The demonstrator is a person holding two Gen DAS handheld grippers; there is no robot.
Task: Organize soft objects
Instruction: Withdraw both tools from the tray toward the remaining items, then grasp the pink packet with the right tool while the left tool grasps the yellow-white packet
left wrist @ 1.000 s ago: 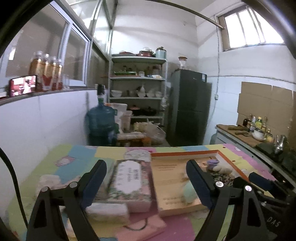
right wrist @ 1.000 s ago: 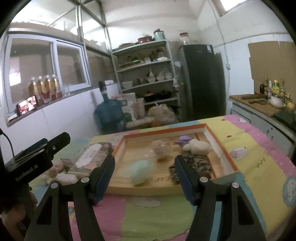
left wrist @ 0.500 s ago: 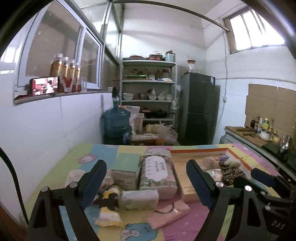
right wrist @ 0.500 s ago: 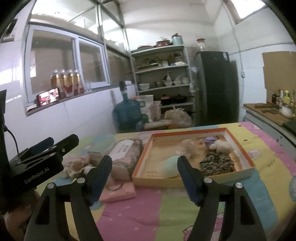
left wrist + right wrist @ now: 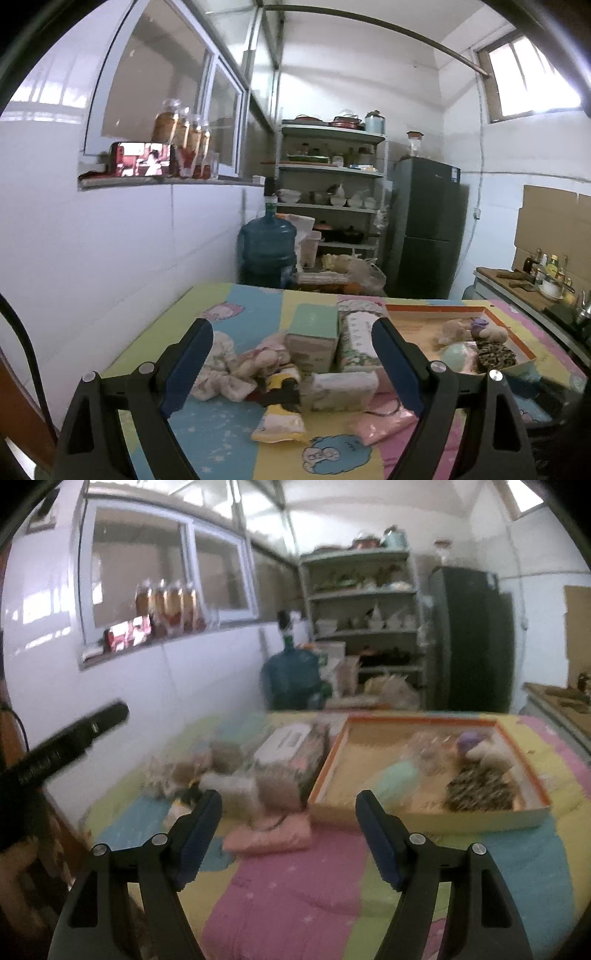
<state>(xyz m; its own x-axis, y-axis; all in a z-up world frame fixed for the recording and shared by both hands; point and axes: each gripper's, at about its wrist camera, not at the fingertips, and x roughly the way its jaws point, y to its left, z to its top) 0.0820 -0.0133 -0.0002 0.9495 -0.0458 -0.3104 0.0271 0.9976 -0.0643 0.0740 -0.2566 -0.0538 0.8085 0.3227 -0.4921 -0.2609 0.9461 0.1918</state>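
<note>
A heap of soft things lies on the table: crumpled pale cloths [image 5: 225, 369], a white tissue pack [image 5: 341, 386], a yellow pouch [image 5: 279, 428], a pink pack [image 5: 382, 424] and a floral tissue pack [image 5: 356, 341]. A wooden tray [image 5: 532, 816] with an orange rim holds a mint-green item [image 5: 397, 777], a leopard-print item [image 5: 480, 792], a purple one and a cream one. My left gripper [image 5: 291, 369] is open and empty, above the heap. My right gripper [image 5: 288, 834] is open and empty, in front of the pink pack [image 5: 269, 836].
The table has a pastel cartoon cover [image 5: 240, 435]. A white wall runs along its left side. A blue water jug [image 5: 266, 251], shelves [image 5: 330, 192] and a dark fridge [image 5: 424, 236] stand beyond the far edge. A counter with bottles [image 5: 532, 277] is at right.
Both grippers have drawn back from the table and swung left. The tray has slid right in both views and the heap of soft items now fills the middle. Both stay open.
</note>
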